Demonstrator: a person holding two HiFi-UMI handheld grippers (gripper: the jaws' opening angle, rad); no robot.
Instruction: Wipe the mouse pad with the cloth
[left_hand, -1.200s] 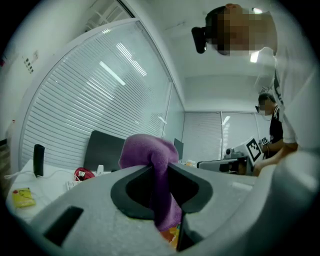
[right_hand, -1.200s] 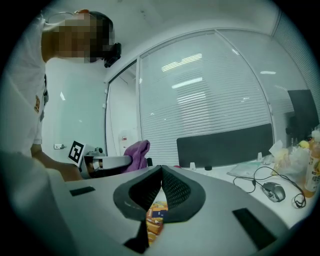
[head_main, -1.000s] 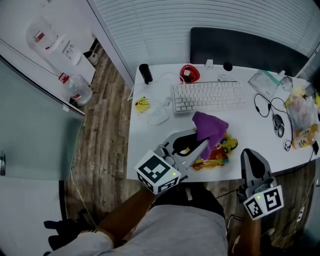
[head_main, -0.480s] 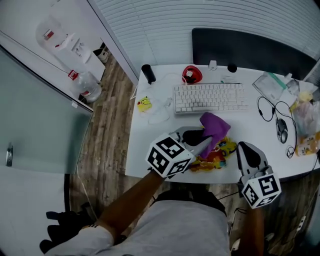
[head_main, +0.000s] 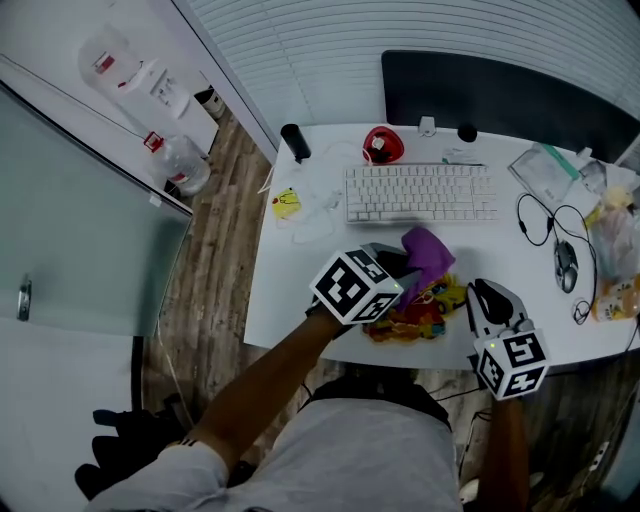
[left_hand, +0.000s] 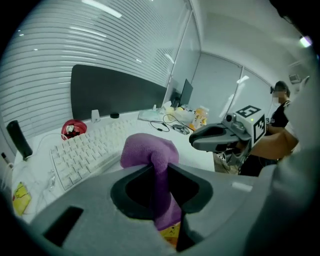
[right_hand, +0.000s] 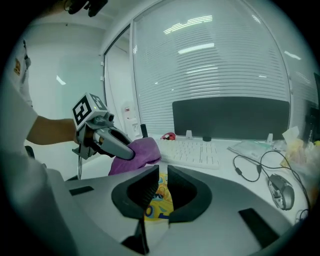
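My left gripper (head_main: 408, 280) is shut on a purple cloth (head_main: 428, 250), which bunches up beyond the jaws (left_hand: 150, 150) and hangs down between them. The cloth rests at the upper part of a colourful mouse pad (head_main: 425, 312) lying near the white desk's front edge. My right gripper (head_main: 478, 295) is shut, its tips at the pad's right edge; the pad (right_hand: 161, 197) shows through the narrow slit between its jaws. I cannot tell whether the tips touch it. The right gripper view also shows the left gripper (right_hand: 125, 150) with the cloth (right_hand: 142, 150).
A white keyboard (head_main: 420, 192) lies just behind the pad. A mouse (head_main: 566, 265) with a black cable and plastic bags (head_main: 610, 235) are at the right. A red object (head_main: 380, 146), a black cylinder (head_main: 293, 143) and a yellow item (head_main: 286, 205) sit at the left back.
Both grippers have come down and forward toward the mouse pad. The left one has carried the purple cloth lower, onto the pad's upper part. The right stayed shut.
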